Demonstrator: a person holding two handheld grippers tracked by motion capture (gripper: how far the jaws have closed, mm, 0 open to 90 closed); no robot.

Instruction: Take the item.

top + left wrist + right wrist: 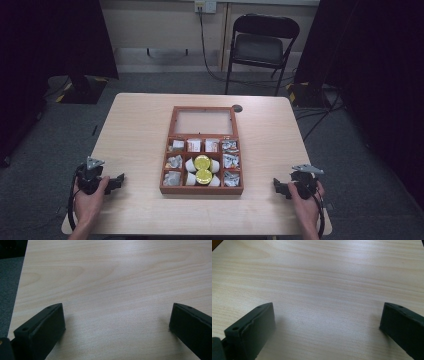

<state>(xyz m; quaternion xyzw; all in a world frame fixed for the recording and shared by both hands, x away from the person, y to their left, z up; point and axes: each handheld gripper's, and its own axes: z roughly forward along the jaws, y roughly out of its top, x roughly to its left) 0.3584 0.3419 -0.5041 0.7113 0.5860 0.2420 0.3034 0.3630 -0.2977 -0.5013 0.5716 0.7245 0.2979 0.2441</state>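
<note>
The high view takes in the box (201, 189), lid open, at the middle of the table (135, 130), with two gold-topped cups (202, 168) in its middle cells. The left gripper (118, 181) rests well left of the box, the right gripper (276, 186) well right of it. Each gripper view shows bare wood between jaws spread wide apart, with nothing held.

Wooden compartment box (202, 190), lid open and propped back, mid-table, holding gold-lidded white cups (202, 162) and wrapped packets (230, 161)
</note>
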